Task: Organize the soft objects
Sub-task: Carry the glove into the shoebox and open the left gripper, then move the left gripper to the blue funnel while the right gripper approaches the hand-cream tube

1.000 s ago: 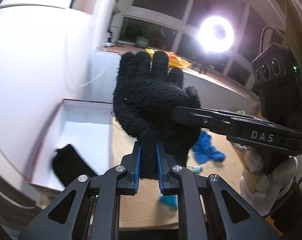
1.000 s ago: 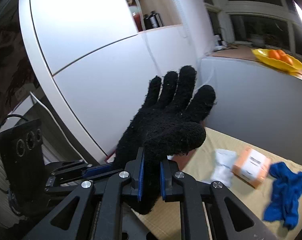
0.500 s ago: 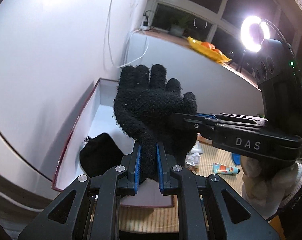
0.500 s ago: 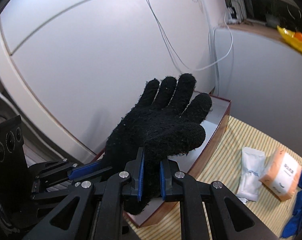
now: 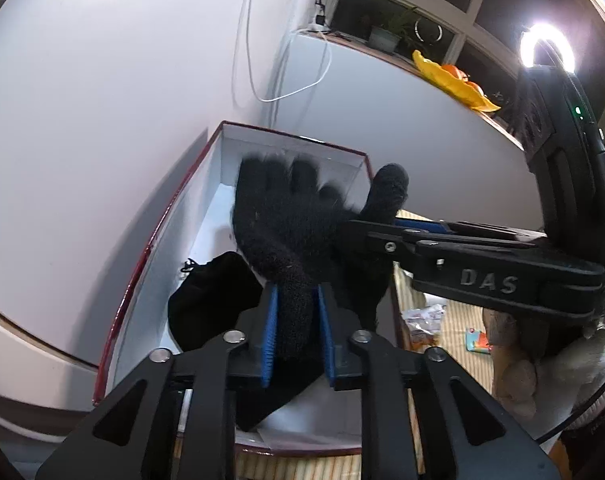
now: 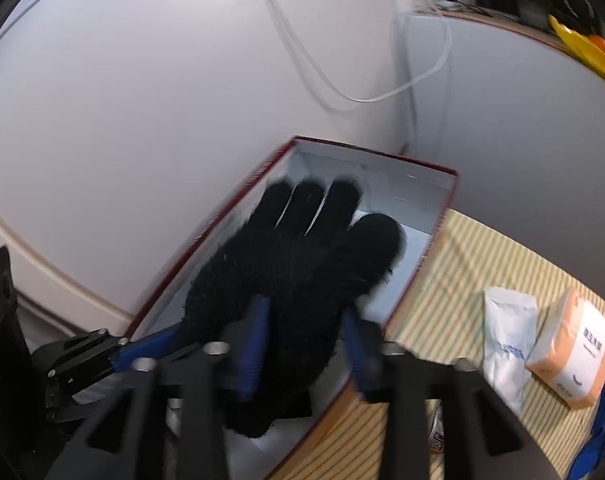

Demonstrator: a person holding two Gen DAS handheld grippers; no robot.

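A black knit glove (image 5: 298, 232) is held over an open box (image 5: 286, 142) with a red rim and white inside. My left gripper (image 5: 296, 332) is shut on the glove's cuff. My right gripper (image 6: 302, 344) has its blue pads spread wider than the glove (image 6: 302, 264), which is blurred between them; it reaches in from the right in the left wrist view (image 5: 386, 236). A black soft pouch (image 5: 210, 300) lies inside the box under the glove.
The box stands against a white curved wall on a striped mat (image 6: 462, 264). A white packet (image 6: 506, 336), an orange-and-white box (image 6: 570, 348) and a blue cloth (image 6: 602, 428) lie on the mat to the right. A white cable (image 5: 286, 96) hangs above the box.
Both grippers have moved down and forward with the glove, bringing it over the open box. The right gripper's pads have spread apart from the glove.
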